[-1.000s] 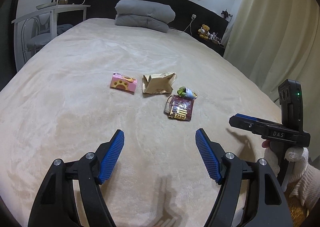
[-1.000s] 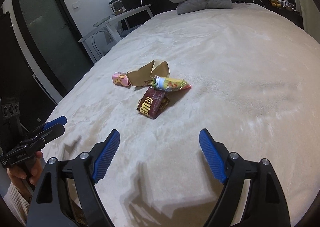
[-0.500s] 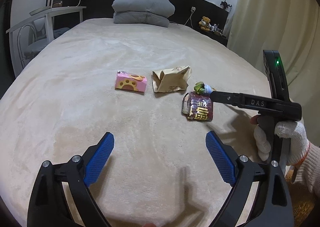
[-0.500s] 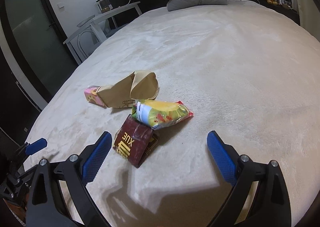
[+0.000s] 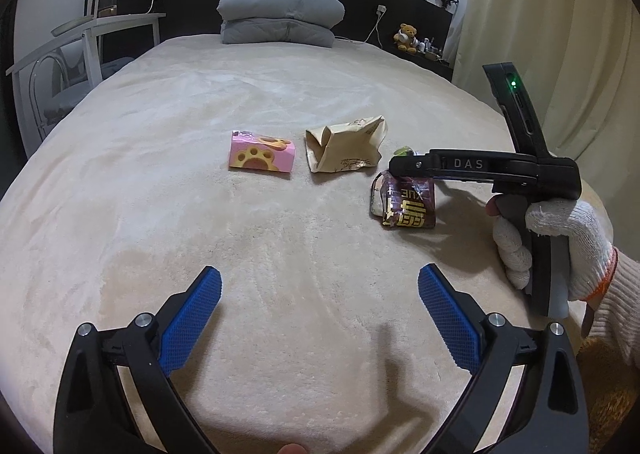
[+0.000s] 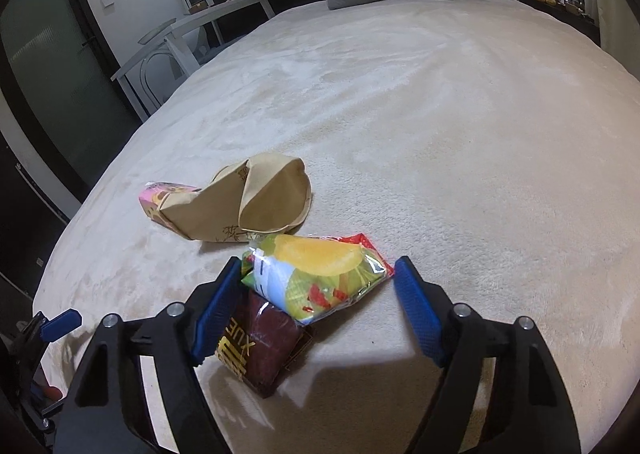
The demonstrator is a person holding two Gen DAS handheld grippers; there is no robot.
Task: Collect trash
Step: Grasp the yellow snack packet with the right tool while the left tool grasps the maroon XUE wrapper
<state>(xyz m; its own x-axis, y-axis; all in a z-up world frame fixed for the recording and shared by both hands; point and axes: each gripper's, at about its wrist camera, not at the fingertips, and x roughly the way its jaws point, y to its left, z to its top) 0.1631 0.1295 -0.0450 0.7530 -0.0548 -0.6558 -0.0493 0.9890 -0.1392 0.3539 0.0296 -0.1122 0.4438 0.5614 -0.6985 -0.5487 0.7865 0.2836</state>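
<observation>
While its jaws close around the yellow-green chip bag, the right gripper has come forward from open bedspread a second ago; the left blue pad meets the bag's end, the right pad stands just clear, so nothing is pinched yet. Under the bag lies the dark brown wrapper, tucked between the fingers too. The left gripper hangs empty over the beige bed, its jaws opening wider than before. Beyond sit the crumpled paper bag and, well left of it, the pink paw-print pack. A gloved hand grips the right handle.
</observation>
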